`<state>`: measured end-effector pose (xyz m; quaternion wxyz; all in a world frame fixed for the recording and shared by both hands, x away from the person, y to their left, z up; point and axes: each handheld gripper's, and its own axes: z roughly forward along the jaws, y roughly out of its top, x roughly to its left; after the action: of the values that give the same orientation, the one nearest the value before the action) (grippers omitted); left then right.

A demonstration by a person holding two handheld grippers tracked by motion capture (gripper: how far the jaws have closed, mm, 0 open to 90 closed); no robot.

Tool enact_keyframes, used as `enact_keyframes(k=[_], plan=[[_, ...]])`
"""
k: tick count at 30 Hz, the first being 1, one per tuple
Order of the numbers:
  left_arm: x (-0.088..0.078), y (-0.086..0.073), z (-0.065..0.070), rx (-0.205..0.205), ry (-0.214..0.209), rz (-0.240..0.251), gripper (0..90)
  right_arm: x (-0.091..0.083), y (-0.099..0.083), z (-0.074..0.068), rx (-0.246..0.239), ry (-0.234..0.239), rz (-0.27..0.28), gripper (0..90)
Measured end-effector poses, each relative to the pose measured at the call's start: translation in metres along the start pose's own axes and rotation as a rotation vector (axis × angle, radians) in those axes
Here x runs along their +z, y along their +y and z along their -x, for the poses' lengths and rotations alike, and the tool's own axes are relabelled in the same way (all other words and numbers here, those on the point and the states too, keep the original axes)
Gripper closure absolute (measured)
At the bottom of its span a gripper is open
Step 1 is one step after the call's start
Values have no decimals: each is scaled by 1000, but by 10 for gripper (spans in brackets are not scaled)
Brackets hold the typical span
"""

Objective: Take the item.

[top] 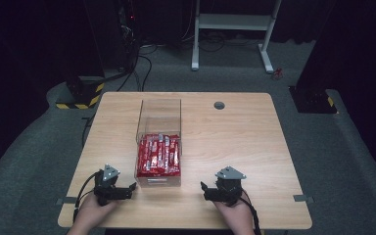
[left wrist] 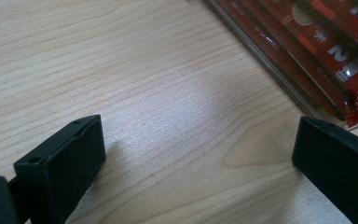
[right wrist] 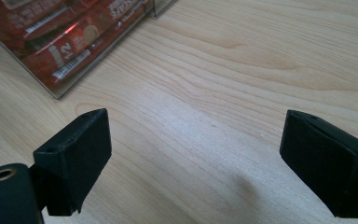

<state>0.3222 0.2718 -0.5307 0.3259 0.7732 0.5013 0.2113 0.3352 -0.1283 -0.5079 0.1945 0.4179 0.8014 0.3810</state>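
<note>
Two grippers are resting at the near edge of the wooden table (top: 235, 132), one in each of the person's two hands. The left gripper (top: 127, 190) is lying just left of the near end of the clear box, its tips pointing toward the box wall; in the left gripper view its jaws are standing wide apart with nothing but bare wood between them. The right gripper (top: 206, 190) is sitting to the right of the box, a little apart from it, and its jaws too are gaping wide and gripping nothing, as the right gripper view is showing.

Between them, one clear plastic box (top: 159, 110) is standing lengthwise, running away from the person. Its near half is holding a batch of red snack packets (top: 159, 155) lying flat side by side; roughly six or seven are showing from above, though an exact count is hard to make. Its far half is standing empty.

Farther on, one small round grey grommet (top: 219, 105) is sitting in the tabletop near the far edge. Beyond the table, one white desk frame (top: 235, 22) is standing on the grey carpet.
</note>
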Motion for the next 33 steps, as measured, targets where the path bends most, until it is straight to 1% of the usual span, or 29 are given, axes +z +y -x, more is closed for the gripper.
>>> enact_keyframes(k=[13, 19, 25, 29, 30, 32, 33], plan=[[0, 0, 0, 0, 0, 0, 28, -6, 5, -7, -7, 19, 33, 91], [0, 0, 0, 0, 0, 0, 28, -14, 11, -9, -11, 24, 64, 92], [0, 0, 0, 0, 0, 0, 28, -19, 16, -12, -5, 23, 85, 92], [0, 0, 0, 3, 0, -3, 28, -21, 18, -13, -11, 30, 94, 98], [0, 0, 0, 3, 0, -2, 28, -22, 20, -13, -19, 34, 96, 98], [0, 0, 0, 3, 0, -4, 28, -23, 20, -14, -14, 35, 97, 98], [0, 0, 0, 3, 0, -2, 28, -24, 22, -14, -22, 35, 103, 99]])
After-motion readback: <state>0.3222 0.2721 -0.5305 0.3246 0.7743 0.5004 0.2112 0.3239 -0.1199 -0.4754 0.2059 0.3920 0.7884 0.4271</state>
